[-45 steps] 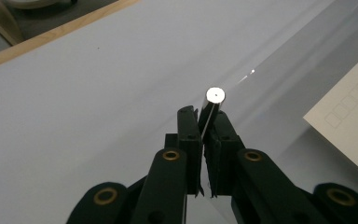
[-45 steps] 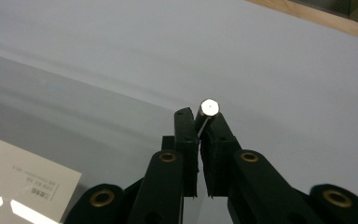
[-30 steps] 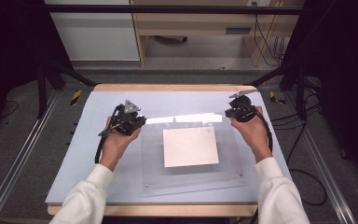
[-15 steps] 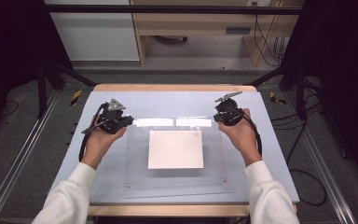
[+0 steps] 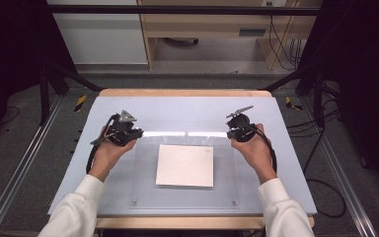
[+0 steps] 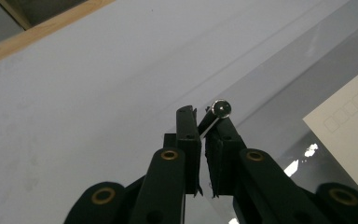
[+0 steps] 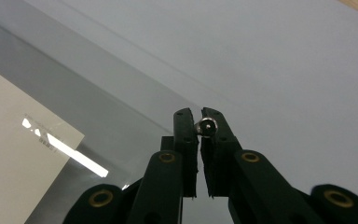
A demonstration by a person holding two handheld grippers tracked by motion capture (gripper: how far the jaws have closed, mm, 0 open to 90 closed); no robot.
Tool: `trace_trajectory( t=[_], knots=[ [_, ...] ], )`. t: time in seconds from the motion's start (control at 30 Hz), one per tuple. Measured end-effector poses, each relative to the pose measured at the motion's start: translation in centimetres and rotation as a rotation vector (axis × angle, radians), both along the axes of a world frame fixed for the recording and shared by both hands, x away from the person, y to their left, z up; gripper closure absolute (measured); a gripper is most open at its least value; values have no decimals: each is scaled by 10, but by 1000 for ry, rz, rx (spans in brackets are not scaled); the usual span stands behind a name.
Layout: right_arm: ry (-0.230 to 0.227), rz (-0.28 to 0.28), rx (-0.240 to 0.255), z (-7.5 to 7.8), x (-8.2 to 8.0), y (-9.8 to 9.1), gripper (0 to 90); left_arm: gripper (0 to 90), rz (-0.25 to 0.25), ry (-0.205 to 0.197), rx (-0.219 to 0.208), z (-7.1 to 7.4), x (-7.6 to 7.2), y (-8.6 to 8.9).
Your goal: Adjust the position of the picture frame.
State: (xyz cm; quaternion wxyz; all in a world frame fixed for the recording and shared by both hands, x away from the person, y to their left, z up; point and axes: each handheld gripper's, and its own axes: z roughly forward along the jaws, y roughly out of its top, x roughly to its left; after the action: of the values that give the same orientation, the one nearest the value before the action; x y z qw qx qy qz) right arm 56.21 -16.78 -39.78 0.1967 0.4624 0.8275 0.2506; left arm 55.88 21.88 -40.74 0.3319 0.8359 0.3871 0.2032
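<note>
where jaws pinch, clear flat sheet (image 5: pixel 143 170)

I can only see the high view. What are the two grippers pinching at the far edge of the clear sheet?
Observer: The left gripper is shut on a small round metal stud at a corner of the clear sheet.
Operator: And the other one?
Observer: The right gripper pinches a matching stud the same way.
Operator: Is the white paper blank?
Observer: No, the paper has a row of faint little boxes near its edge.
</note>
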Motion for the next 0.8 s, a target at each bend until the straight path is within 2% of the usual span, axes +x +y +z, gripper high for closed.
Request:
trace_trajectory(
  t=[0.23,0.3,0.5,0.57,0.63,0.73,0.8],
  knots=[
    [9,6,9,-13,6,3,854,838,11,26,-16,-14,5,4],
    [6,3,33,-22,8,1,854,841,26,29,-27,-23,6,4],
    [-18,-14,68,-39,8,-1,856,847,42,41,-18,-36,9,2],
    [-24,-25,87,-48,8,-2,856,848,51,43,-31,-41,11,2],
    [-15,-27,82,-52,9,-3,856,848,63,50,-46,-48,13,0],
    [-11,-29,82,-55,9,-4,856,848,69,49,-51,-51,12,-1],
    [-6,-33,100,-57,8,-5,856,849,69,46,-44,-51,12,-2]
  ],
)
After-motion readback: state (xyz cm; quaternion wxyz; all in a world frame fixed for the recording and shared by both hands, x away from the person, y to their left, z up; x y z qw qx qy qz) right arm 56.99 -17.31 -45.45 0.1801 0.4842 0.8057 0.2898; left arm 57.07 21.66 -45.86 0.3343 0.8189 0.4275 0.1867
